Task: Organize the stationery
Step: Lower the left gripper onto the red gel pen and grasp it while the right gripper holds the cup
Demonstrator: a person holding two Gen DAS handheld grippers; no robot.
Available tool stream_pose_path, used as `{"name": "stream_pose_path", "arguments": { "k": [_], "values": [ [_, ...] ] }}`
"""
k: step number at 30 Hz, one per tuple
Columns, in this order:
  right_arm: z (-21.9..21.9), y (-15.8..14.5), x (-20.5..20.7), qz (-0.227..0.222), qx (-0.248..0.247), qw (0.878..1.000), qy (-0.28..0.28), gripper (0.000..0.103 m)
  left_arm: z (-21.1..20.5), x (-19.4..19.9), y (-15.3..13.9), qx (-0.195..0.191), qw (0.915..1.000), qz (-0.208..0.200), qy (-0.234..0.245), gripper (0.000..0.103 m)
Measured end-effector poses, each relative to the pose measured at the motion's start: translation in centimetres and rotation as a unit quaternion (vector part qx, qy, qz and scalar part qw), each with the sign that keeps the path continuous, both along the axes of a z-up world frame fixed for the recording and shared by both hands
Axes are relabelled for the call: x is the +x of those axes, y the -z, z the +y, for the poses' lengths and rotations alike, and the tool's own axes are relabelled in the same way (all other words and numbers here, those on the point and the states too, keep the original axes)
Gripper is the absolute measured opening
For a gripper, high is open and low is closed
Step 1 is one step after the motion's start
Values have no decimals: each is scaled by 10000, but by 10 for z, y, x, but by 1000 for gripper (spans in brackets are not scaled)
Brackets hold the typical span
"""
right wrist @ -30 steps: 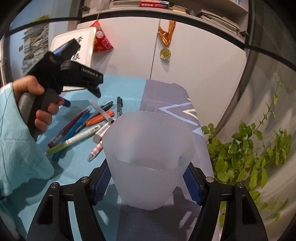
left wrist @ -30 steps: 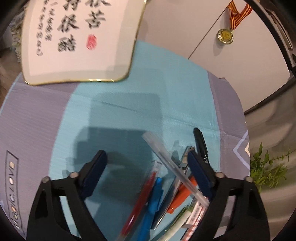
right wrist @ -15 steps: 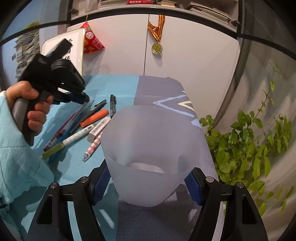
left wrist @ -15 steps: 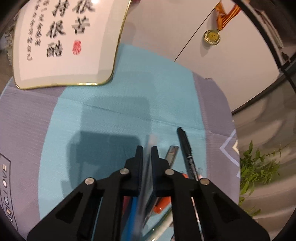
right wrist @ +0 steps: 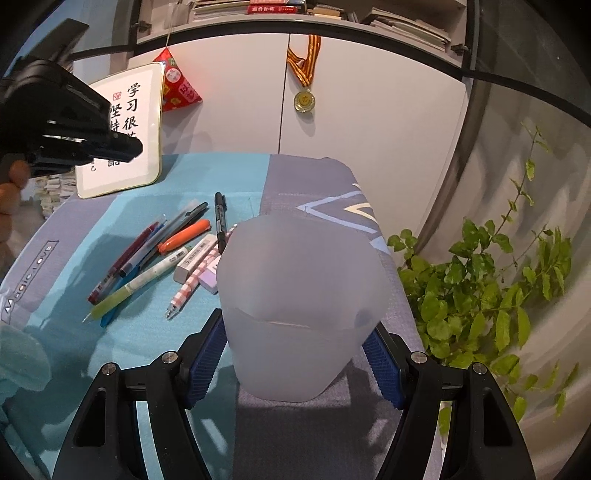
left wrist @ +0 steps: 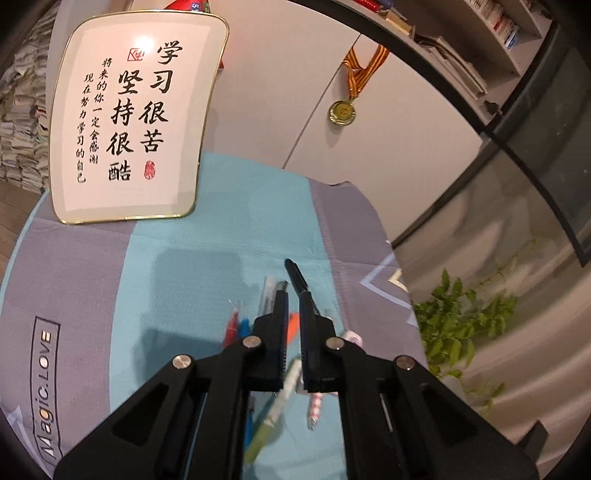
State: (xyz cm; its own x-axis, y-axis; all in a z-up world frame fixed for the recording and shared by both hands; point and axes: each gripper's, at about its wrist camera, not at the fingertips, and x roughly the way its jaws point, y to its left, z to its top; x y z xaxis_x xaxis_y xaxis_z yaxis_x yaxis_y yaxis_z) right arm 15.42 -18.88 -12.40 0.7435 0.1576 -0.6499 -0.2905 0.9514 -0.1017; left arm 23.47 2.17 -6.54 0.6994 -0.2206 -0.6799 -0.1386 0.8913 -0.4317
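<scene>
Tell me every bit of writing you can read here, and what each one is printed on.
"学习 坚持 很苦 很酷": large calligraphy on the gold-rimmed plaque.
"将来的你一定会感谢现在努力学习的自己": small columns on the same plaque.
"Magic.LOVE": boxed label on the tablecloth.
Red seal stamps on the plaque: too small to read.
Print on the white eraser, the black marker, the medal, the red hanging ornament and the shelf books: too small or blurred.
</scene>
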Motion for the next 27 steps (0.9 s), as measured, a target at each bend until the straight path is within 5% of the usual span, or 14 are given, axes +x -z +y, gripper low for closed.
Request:
{"name": "stream_pose_path", "arguments": {
  "k": [4,12,19,24,27],
  "values": [
    [0,-1,-1,26,-4,10000,27,73,-1,-15,-7,52,9997,-122,216,4],
    [1,-2,-8,34,-74,10000,-3,73,6,-12,43,294,9964,758,239,11],
    [4,1,-6,91,-104,9999,15,73,14,2,71,580,9922,1101,122,12],
    [4,2,-6,117,-132,9998,30,73,10,29,76,485,9930,1076,22,35],
    [5,3,-5,108,-160,9998,12,73,8,43,82,732,9909,1121,-162,33]
  ]
}}
